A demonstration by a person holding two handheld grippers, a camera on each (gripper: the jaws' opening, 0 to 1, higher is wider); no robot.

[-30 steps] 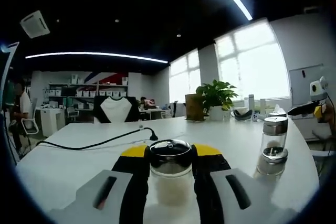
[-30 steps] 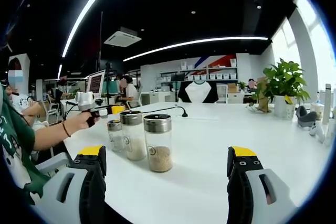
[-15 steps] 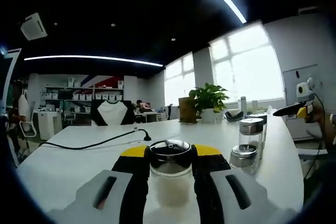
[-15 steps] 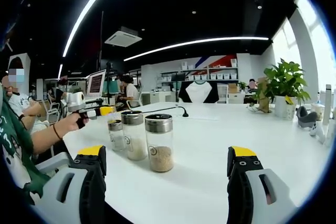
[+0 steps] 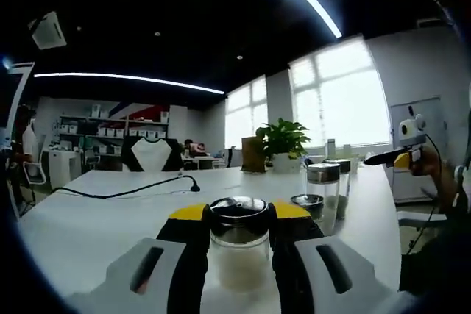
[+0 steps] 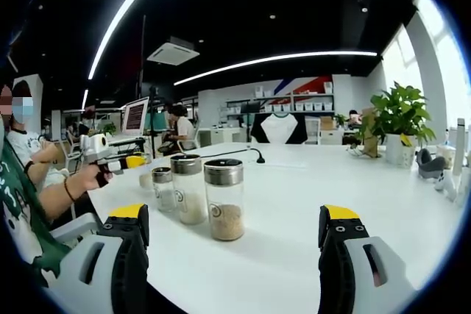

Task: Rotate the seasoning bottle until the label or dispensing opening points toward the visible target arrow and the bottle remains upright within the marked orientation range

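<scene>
- Left hand-held gripper (image 5: 238, 237) — jaws closed against both sides of a bottle (image 5: 238, 244); the bottle stands upright, long axis vertical, steel cap up, pale contents inside.
- Label or opening direction of the held bottle: cannot tell.
- Right hand-held gripper (image 6: 234, 237) — jaws spread wide, holding nothing, low over the white desk (image 6: 294, 204).
- Three more bottles (image 6: 224, 200) stand upright in a close row on the desk, ahead of the right jaws; the nearest holds tan granules.
- One plant (image 6: 399, 119) stands at the far right of the desk.
- One black cable (image 5: 118, 193) lies across the desk.
</scene>
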